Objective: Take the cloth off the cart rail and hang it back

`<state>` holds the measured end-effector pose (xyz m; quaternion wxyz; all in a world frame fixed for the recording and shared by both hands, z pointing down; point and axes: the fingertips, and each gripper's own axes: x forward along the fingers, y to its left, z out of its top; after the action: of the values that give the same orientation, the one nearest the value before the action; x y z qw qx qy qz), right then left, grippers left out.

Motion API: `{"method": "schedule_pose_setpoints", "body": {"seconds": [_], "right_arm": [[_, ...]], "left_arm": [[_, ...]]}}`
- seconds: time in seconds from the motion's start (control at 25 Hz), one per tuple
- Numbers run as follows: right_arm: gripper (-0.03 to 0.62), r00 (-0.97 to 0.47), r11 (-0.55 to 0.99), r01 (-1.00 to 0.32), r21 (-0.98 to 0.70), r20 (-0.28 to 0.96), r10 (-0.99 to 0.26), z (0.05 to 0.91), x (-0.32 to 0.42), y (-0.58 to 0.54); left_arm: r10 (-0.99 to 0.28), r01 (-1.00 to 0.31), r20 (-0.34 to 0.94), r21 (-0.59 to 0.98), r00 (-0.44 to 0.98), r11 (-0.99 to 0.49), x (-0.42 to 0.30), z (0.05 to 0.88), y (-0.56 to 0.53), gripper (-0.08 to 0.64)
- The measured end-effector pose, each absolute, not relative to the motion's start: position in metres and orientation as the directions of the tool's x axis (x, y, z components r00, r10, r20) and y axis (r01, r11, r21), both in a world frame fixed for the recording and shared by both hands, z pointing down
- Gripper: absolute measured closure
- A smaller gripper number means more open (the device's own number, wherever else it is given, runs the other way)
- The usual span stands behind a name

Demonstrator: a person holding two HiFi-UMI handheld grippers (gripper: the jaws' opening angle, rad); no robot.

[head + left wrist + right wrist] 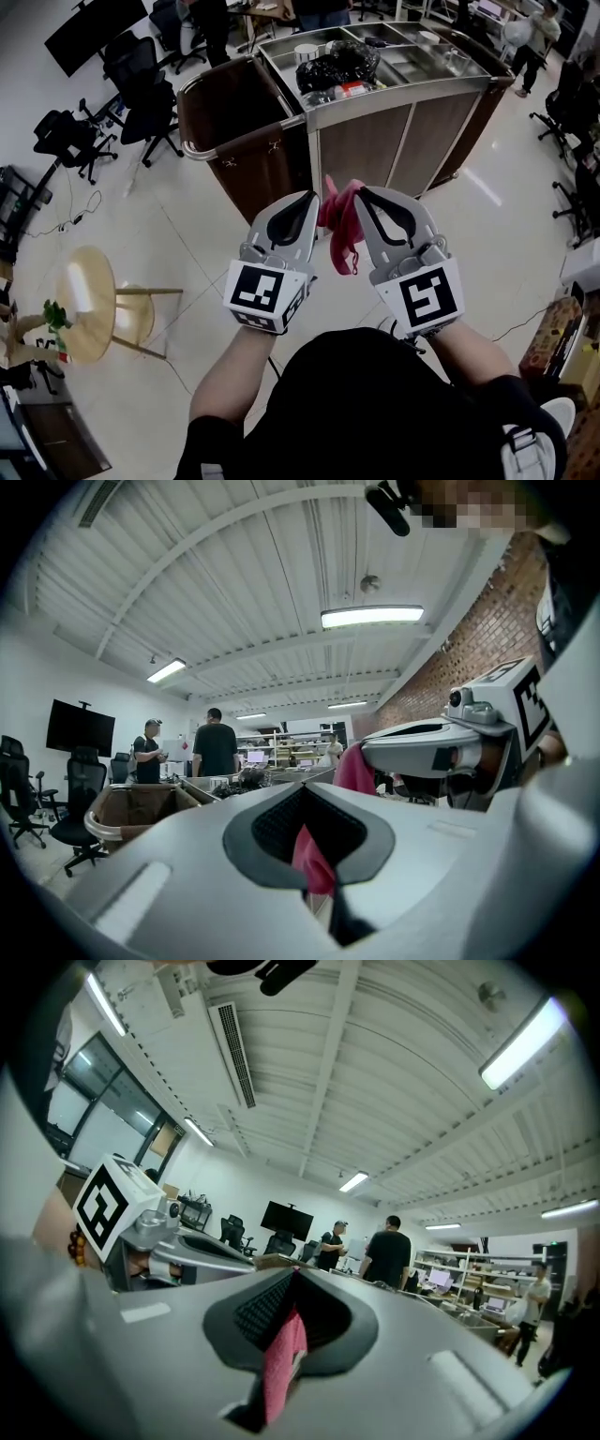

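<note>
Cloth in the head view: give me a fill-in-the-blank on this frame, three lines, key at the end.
1. The cloth hanging between the two grippers is ____ in colour.
2. The left gripper and the right gripper both have their jaws ____ on the cloth.
3. The round wooden stool stands on the floor to the person's ____ side, away from the cart.

Missing words: pink; shut; left
</note>
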<state>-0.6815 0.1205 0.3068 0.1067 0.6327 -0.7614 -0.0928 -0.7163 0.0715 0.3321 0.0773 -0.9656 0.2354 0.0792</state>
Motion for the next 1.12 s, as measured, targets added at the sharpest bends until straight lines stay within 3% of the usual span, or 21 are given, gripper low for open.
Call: {"method": "schedule_pose_setpoints", "body": {"seconds": [1.12], "right_arm": [[0.583,0.117,-0.114,-0.976,0.186,0.005,-0.993,0.316,-0.391,0.168]], "left_arm": [[-0.164,-0.181,-0.111,-0.17,0.98,-0.969,-0.417,0.345,0.109,0.558]]}}
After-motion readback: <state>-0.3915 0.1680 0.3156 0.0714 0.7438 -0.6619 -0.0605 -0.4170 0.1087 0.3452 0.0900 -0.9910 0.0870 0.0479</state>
